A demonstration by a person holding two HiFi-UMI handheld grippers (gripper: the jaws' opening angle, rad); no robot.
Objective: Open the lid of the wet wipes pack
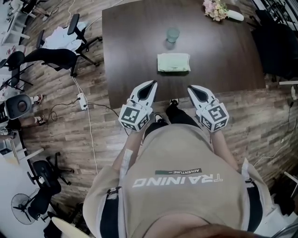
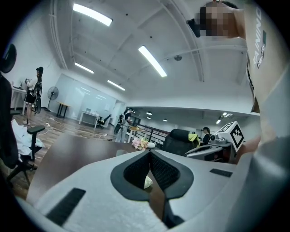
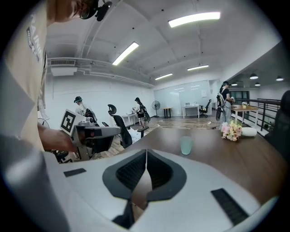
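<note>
Your left gripper (image 1: pixel 152 84) and right gripper (image 1: pixel 190 88) hover side by side at the near edge of the surface (image 1: pixel 125 51), each with its jaws pressed together on nothing. The wet wipes pack (image 1: pixel 173 62) lies flat just beyond them, untouched. A pale green glass (image 1: pixel 172 35) stands farther back, and a bouquet (image 1: pixel 215 9) lies at the far right corner.

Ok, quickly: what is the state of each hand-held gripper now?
Left hand-held gripper: closed, holding nothing.
Right hand-held gripper: closed, holding nothing.
</note>
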